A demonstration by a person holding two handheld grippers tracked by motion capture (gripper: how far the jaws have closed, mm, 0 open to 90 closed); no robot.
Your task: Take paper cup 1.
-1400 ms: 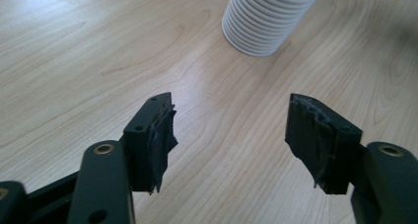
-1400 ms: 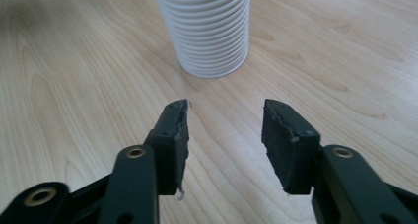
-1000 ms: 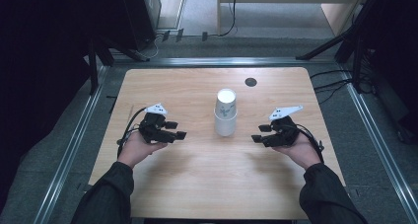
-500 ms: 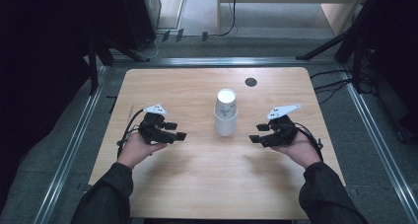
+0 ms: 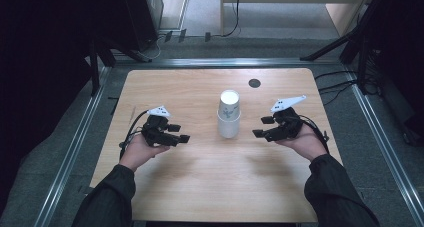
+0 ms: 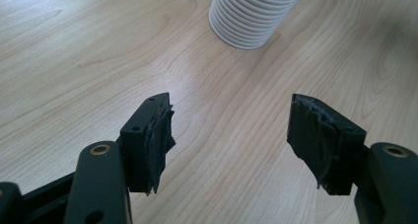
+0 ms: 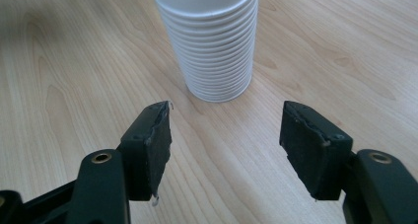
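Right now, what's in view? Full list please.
Stack of paper cups: 1 stack, white, upside down, table centre, between the tongs.
Table: 1, light wood.
Round cap: 1, dark, set in the table's far side right of centre.
Metal rails: grey, on the floor along the table's sides.
Cables: black, on the floor right of the table.
Left tongs: black, open, left of the stack.
Right tongs: black, open, right of the stack.

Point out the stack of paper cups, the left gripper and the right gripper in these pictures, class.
stack of paper cups (image 5: 229, 115), high view, on its side wall.
left gripper (image 5: 183, 133), high view, between its open jaw tips.
right gripper (image 5: 262, 126), high view, between its open jaw tips.
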